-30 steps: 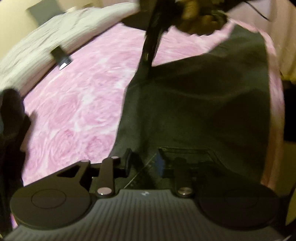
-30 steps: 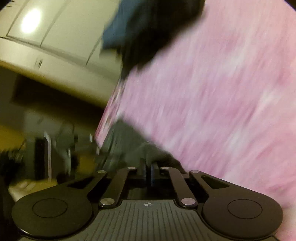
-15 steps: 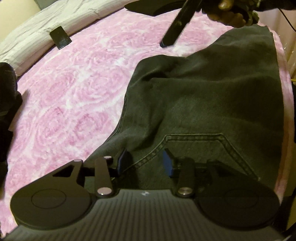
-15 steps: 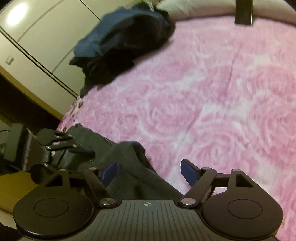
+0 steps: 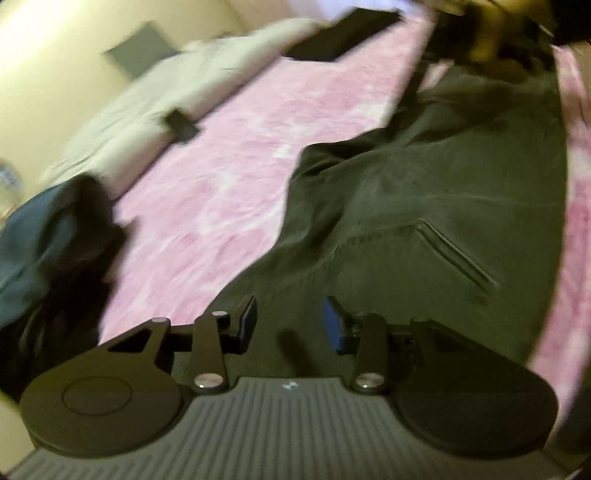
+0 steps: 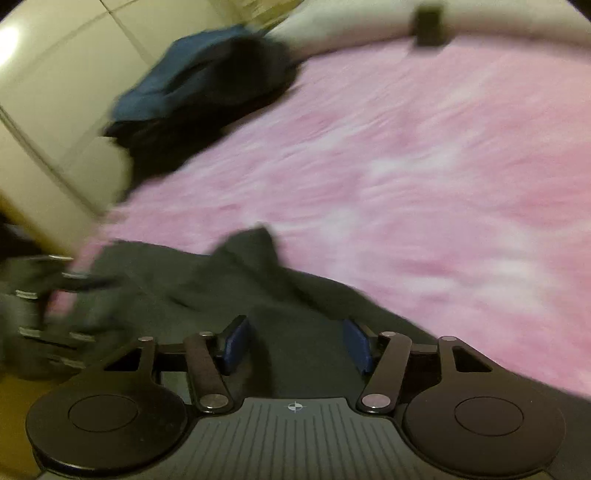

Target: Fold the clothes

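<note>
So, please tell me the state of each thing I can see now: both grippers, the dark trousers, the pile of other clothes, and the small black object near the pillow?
left gripper: open, holding nothing, over the trousers.
right gripper: open, holding nothing.
dark trousers: lying on the pink blanket, partly folded, edge rumpled.
pile of clothes: unfolded, heaped at the bed edge.
small black object: lying near the pillow; too blurred to identify.

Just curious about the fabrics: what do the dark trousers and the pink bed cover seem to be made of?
The dark trousers look like faded black denim: matte, with stitched seams and a sewn pocket. The pink bed cover looks like plush fleece with a rose-like pattern, though blur leaves that uncertain.
</note>
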